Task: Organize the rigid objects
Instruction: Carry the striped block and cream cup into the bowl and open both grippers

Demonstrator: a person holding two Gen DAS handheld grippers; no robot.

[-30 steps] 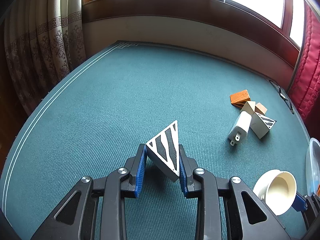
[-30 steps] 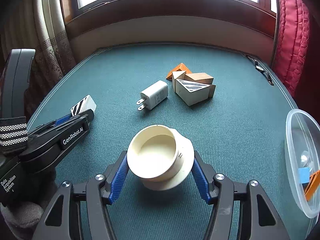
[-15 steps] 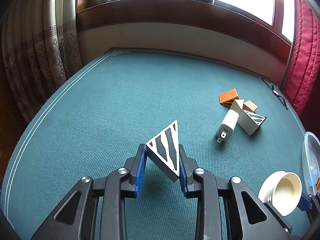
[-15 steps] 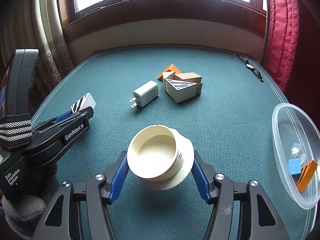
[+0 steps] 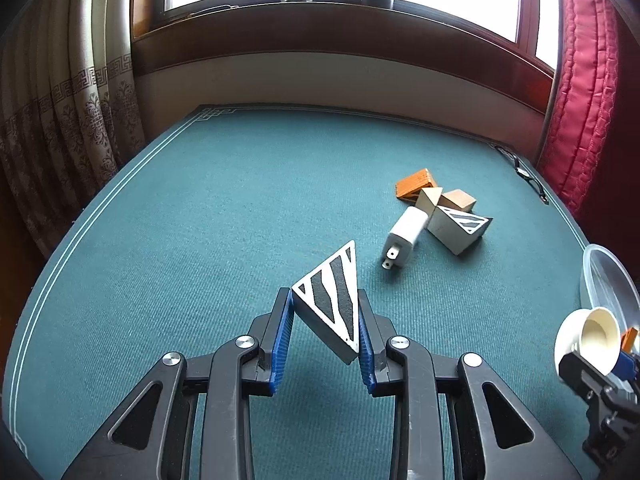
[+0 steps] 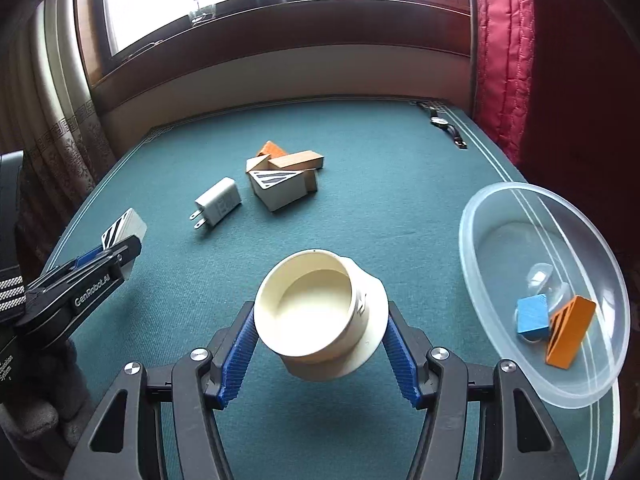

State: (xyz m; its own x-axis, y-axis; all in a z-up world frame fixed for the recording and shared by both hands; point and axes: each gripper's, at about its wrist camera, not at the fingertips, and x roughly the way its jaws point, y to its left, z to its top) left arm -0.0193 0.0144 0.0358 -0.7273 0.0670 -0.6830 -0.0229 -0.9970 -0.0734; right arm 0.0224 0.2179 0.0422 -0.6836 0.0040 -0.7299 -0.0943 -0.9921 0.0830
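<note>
Left hand-held gripper [image 5: 324, 320]: clamps wedge [image 5: 330, 300] above worktop [image 5: 200, 220] | Right hand-held gripper [image 6: 320, 336]: grips cup [image 6: 316, 312] beside bowl [image 6: 500, 216] | Risk: cup's round wall may slip from pads; wedge, pinched at corners, may pivot out.

Between the fingers of the left gripper [image 5: 325, 322] sits a striped wedge [image 5: 332, 304], clear of the table [image 5: 200, 220]. Ahead and to its right lie a charger [image 5: 404, 236] and, just behind that, a huddle of wooden blocks [image 5: 444, 208] touching one another. The right gripper [image 6: 320, 332] holds a cup [image 6: 316, 316] above the table; to its right stands a bowl [image 6: 500, 216] with two blocks [image 6: 552, 320] in it. Far ahead on the right lies a wristwatch [image 6: 444, 124].
</note>
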